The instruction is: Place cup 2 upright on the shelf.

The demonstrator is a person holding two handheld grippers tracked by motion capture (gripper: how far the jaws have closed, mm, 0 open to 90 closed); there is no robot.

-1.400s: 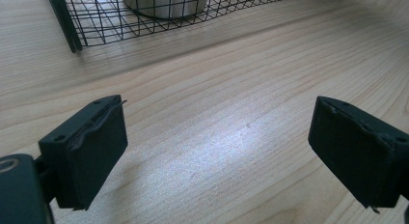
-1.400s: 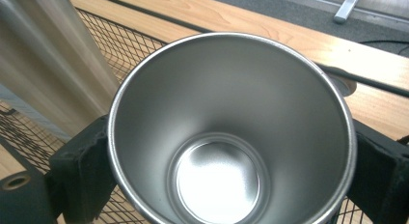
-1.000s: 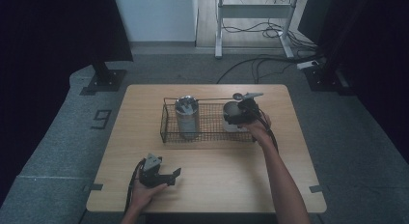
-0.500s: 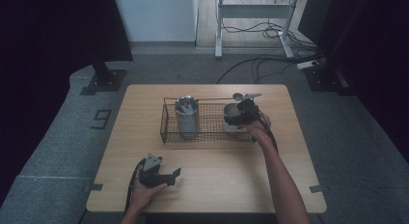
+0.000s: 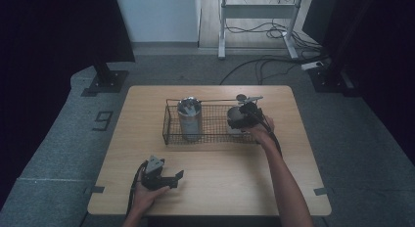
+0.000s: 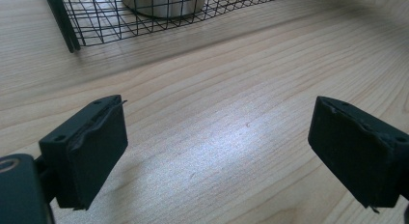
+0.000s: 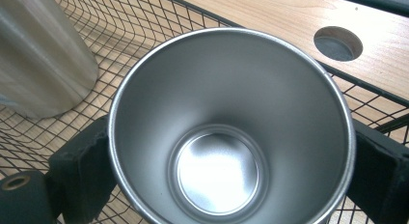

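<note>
Gripping steel cup [image 7: 226, 132] in wire basket [image 7: 144, 26] — right gripper [image 7: 226, 175].

The place looks like a lab or recording studio rather than a home: a lone wooden table [image 5: 210, 188] stands on grey carpet [image 5: 73, 153] (a number 9 [image 5: 103, 121] is marked on it), ringed by black curtains [image 5: 54, 36], a metal stand [image 5: 257, 11] and loose cables [image 5: 259, 65].

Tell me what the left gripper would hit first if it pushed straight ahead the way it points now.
Probably the wire basket. The left gripper is open over bare table, and the basket's near wall lies ahead, toward the upper left of the left gripper view, with a steel cup behind it. Depth is hard to judge.
</note>
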